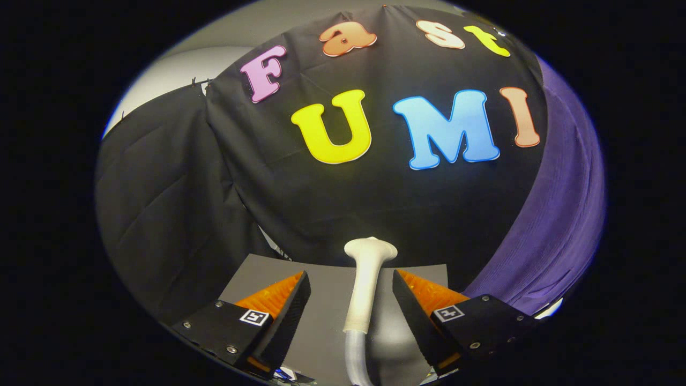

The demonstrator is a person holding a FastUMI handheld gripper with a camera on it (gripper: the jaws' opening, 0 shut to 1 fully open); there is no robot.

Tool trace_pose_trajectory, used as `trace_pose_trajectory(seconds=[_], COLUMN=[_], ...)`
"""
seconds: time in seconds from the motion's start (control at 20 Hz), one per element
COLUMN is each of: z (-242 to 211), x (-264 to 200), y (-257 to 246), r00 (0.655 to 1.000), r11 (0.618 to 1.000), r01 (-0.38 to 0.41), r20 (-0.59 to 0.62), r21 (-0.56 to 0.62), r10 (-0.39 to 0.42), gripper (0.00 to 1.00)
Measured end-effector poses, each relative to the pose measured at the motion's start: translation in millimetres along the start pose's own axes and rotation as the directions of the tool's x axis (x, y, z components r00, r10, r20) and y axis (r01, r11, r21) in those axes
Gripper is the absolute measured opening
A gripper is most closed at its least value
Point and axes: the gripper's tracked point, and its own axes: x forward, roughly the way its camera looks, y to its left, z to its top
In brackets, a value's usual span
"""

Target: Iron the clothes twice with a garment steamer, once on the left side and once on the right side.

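A: So, gripper view first, which step is this?

B: Pickup, I'd judge; neither of the 2 passes looks begun. The gripper (351, 292) is released, fingers spread, touching nothing.

A: And the steamer (367, 284)?

B: Between the fingers, head at 12 o'clock, hose at 6; next, clench its handle. The purple garment (557, 225) hangs at 2 o'clock

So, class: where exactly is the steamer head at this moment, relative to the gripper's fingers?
In the gripper view, the white steamer head lies on the grey table between the open gripper fingers, touching neither, its hose trailing back and the purple garment off to the right.
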Motion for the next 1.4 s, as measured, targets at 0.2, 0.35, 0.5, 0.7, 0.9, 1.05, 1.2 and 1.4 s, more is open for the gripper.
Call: trace_pose_trajectory(seconds=[0.2,0.35,0.5,0.7,0.9,1.05,1.2,1.4], z=[-13.1,-22.4,-31.0,-44.9,-60.0,-71.3,-71.4,-72.3], x=[39.2,62.7,83.8,101.5,114.5,123.5,125.3,103.7], y=[-5.1,-14.7,-24.5,-27.1,-31.6,-31.0,-22.7,-5.5], r00=[0.995,0.987,0.977,0.964,0.954,0.943,0.942,0.952], r11=[1.0,1.0,0.999,0.998,0.998,0.997,0.994,0.992], r01=[0.005,0.022,0.033,0.032,0.047,0.043,-0.011,-0.079], r20=[-0.103,-0.162,-0.212,-0.264,-0.299,-0.333,-0.332,-0.287], r21=[-0.006,0.008,0.027,0.062,0.039,0.069,0.111,0.101], r10=[-0.006,-0.02,-0.027,-0.014,-0.033,-0.018,0.048,0.105], gripper=[0.94,0.94,0.93,0.87,0.76,0.55,0.42,0.36])
